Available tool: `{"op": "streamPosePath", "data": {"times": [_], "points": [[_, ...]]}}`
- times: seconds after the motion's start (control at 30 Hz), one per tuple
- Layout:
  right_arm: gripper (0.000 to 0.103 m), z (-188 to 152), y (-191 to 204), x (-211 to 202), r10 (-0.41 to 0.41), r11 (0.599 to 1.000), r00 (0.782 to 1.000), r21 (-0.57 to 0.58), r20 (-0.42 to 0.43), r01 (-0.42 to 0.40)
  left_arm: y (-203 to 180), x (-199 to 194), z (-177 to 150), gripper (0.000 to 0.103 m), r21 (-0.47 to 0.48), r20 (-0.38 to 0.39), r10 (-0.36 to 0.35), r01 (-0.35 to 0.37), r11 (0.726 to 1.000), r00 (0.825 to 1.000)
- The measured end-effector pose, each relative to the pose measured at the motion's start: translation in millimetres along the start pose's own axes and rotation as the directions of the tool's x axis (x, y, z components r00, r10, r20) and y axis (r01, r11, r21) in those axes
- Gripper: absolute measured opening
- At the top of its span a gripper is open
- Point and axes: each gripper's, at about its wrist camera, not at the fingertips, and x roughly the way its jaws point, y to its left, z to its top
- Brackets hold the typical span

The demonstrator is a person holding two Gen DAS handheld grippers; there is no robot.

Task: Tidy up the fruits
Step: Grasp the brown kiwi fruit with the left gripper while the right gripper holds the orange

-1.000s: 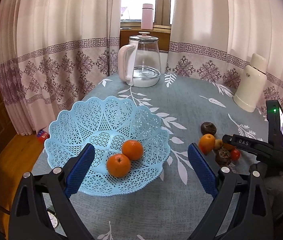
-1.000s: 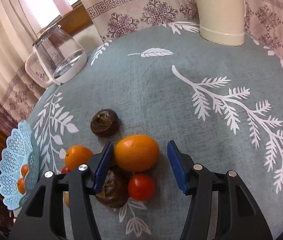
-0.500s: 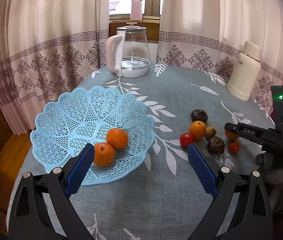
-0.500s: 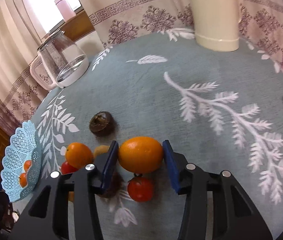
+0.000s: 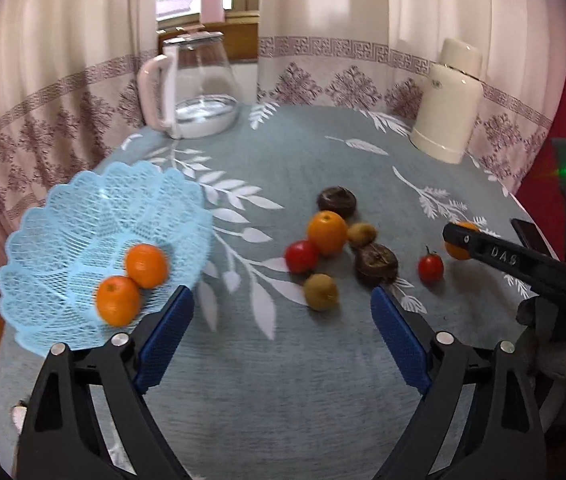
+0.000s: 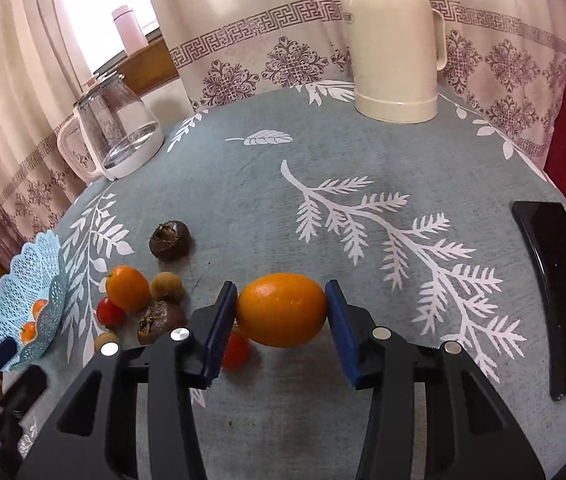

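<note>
Your right gripper (image 6: 281,312) pinches a large oval orange (image 6: 281,309) between its blue pads, one pad against each end, in the lower centre of the right wrist view; the fruit appears raised off the grey-green leaf-printed tablecloth (image 6: 363,152). Just left of that gripper and partly behind its left finger sits a small red tomato (image 6: 235,351), and further left lies the loose cluster: a round orange (image 6: 127,288), a dark brown wrinkled fruit (image 6: 161,320) and another dark one (image 6: 170,239) higher up. Your left gripper (image 5: 279,344) is spread wide and holds nothing, low in the left wrist view above bare cloth. The pale blue lattice plastic basket (image 5: 83,208) sits at the left of that frame, its near rim just beyond the left blue pad, with two oranges (image 5: 131,280) inside, touching each other. A yellow-green round fruit (image 5: 320,291) lies between the pads, further away.
</note>
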Motion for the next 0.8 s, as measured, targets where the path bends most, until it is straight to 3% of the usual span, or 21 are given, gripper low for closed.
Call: {"op": "streamPosePath", "data": {"times": [0.07, 0.27, 0.47, 0.57, 0.7, 0.8], "points": [[0.046, 0, -4, 1, 0.007, 1.000, 1.000, 0.018, 0.001, -0.007, -4, 9, 0, 0.089, 0.007, -0.012, -0.011, 0.011, 1.000, 1.000], [0.046, -5, -12, 5, 0.037, 0.998, 0.999, 0.048, -0.013, -0.036, -12, 45, -3, 0.070, 0.012, -0.090, -0.020, 0.021, 1.000, 0.996], [0.046, -8, -14, 5, 0.055, 0.997, 0.998, 0.056, -0.001, -0.055, -15, 67, -5, 0.058, -0.006, -0.142, -0.042, 0.041, 0.999, 0.989], [0.046, -8, -16, 4, 0.063, 0.996, 0.998, 0.064, 0.003, -0.063, -15, 70, -4, 0.052, -0.011, -0.147, -0.045, 0.044, 0.999, 0.988], [0.046, -9, -16, 4, 0.067, 0.995, 0.998, 0.067, 0.006, -0.067, -16, 71, -4, 0.034, -0.012, -0.139, -0.058, 0.057, 0.998, 0.989], [0.046, -9, -16, 2, 0.065, 0.996, 0.998, 0.063, 0.010, -0.066, -18, 69, -5, 0.027, -0.011, -0.133, -0.078, 0.077, 0.997, 0.988]]}}
